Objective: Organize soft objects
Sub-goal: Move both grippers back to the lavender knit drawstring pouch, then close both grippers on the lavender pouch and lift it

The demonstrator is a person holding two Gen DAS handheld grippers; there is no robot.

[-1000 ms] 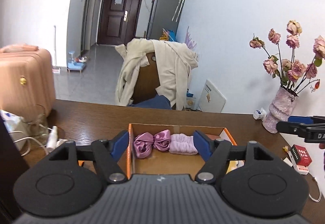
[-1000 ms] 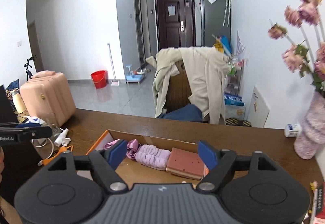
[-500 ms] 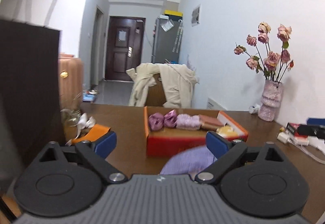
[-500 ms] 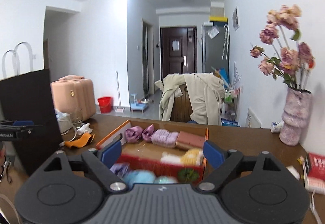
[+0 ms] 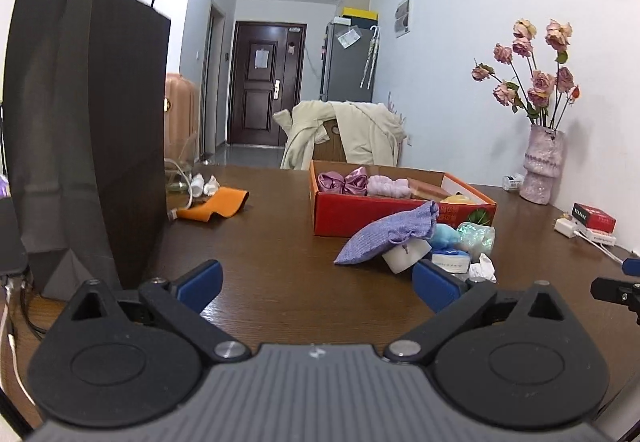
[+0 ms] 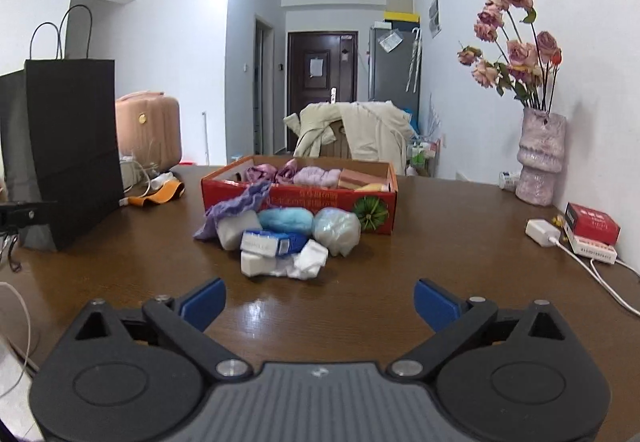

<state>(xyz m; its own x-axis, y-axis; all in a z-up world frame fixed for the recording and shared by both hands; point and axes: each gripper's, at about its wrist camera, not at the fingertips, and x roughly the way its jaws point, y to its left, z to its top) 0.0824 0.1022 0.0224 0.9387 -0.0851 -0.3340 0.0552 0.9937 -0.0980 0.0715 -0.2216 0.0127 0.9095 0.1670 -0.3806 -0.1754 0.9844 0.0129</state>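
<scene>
A red cardboard box (image 5: 360, 207) (image 6: 304, 197) on the brown table holds purple satin scrunchies (image 5: 344, 179), a lilac headband (image 6: 318, 175), a pink sponge and a yellow item. In front of it lies a pile of soft things: a purple drawstring pouch (image 5: 390, 238) (image 6: 236, 207), a light blue fluffy ball (image 6: 286, 219), an iridescent bundle (image 6: 336, 230), a blue-and-white pack (image 6: 268, 244) and white pieces. My left gripper (image 5: 316, 284) and my right gripper (image 6: 318, 300) are both open and empty, low over the table, short of the pile.
A tall black paper bag (image 5: 88, 129) (image 6: 70, 145) stands at the left. An orange band (image 5: 214, 205) and cables lie beside it. A pink vase of dried roses (image 6: 540, 157), a red box (image 6: 592, 224) and a white charger (image 6: 542, 232) are at the right. A coat-draped chair (image 6: 360, 133) stands behind the table.
Both grippers have pulled back from above the box and dropped low toward the near table edge. The pile in front of the box and the black bag have come into view.
</scene>
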